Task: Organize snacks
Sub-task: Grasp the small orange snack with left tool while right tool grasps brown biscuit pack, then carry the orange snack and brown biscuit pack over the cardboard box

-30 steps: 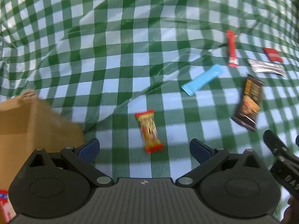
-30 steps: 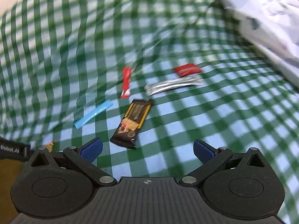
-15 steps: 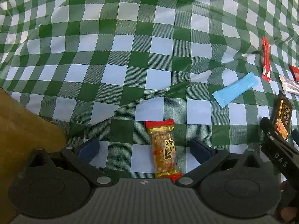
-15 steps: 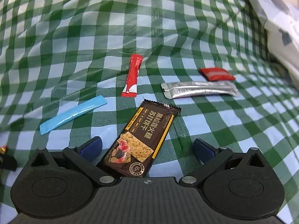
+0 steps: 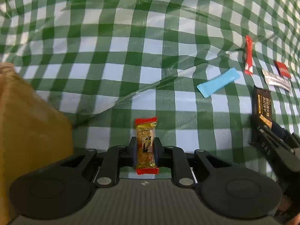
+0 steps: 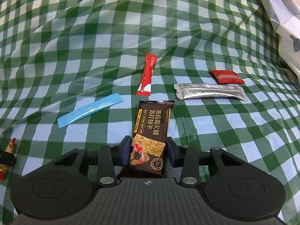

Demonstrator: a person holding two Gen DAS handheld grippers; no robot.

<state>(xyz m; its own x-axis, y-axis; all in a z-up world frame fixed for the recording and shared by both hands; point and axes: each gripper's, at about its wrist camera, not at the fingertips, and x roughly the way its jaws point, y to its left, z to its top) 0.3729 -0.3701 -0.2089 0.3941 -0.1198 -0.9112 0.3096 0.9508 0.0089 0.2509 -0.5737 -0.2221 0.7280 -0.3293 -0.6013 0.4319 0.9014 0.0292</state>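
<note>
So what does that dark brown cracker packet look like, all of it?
The dark brown rectangular cracker packet is a glossy plastic wrapper, sealed, with a zigzag crimped top edge. It has gold side stripes, pale Chinese lettering and a picture of a square cracker near the bottom. It lies lengthwise along the right tool, whose two fingers are closed on its lower sides. Its far end points toward the long red stick sachet on the green checked tablecloth.

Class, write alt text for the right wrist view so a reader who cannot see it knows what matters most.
The right hand-held gripper is shut on a dark brown cracker packet lying on a green-and-white checked cloth. Beyond it lie a blue stick pack, a red stick pack, a silver sachet and a small red packet.
</note>
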